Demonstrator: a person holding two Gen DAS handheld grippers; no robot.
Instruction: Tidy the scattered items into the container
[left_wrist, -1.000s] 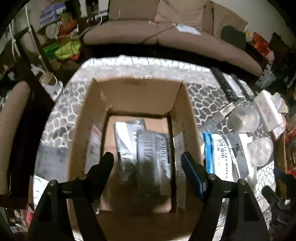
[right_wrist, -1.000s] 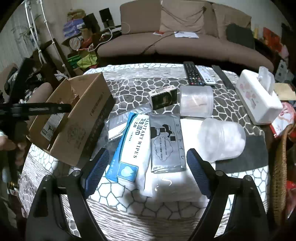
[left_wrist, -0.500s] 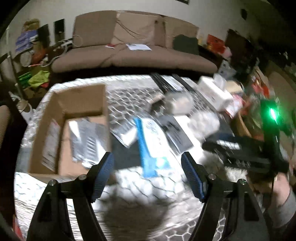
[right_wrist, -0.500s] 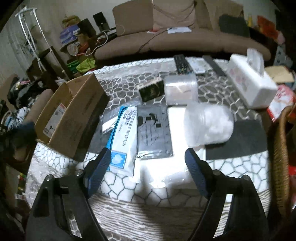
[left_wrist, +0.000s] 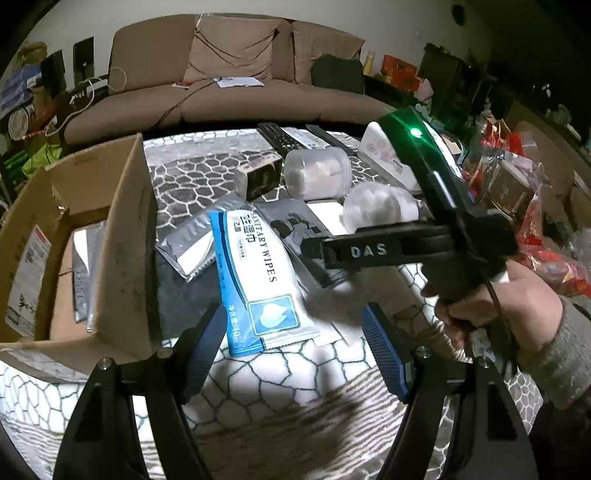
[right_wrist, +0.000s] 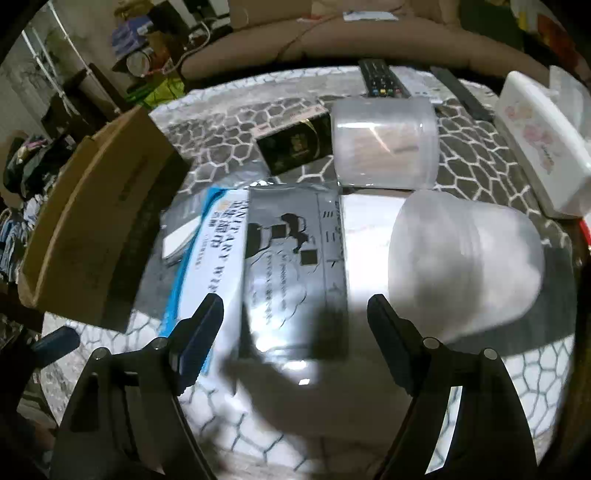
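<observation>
Much of the right wrist view is smeared by motion, so the print on the grey pouch (right_wrist: 295, 266) ahead of the right claw (right_wrist: 295, 310) is only half legible, and a dark shadow covers the pouch's near end. The cardboard box (left_wrist: 125, 236) sits to the left of the left claw (left_wrist: 293, 332); its near wall hides most of what lies inside, though silvery packets (left_wrist: 83, 266) show at the bottom. A silver packet (left_wrist: 188, 247) is partly tucked under the blue-and-white sanitary wipes pack (left_wrist: 255, 280), which lies straight ahead between the left claw's spread blue pads (left_wrist: 205, 347). That claw is wide apart and holds nothing, poised low over the patterned desk (left_wrist: 258, 384). The right claw is likewise spread wide and empty, tilted down over the grey pouch, with a frosted tub (right_wrist: 465, 262) on its side just to its right. In the left view, the person's right hand (left_wrist: 495, 306) grips the handle.
</observation>
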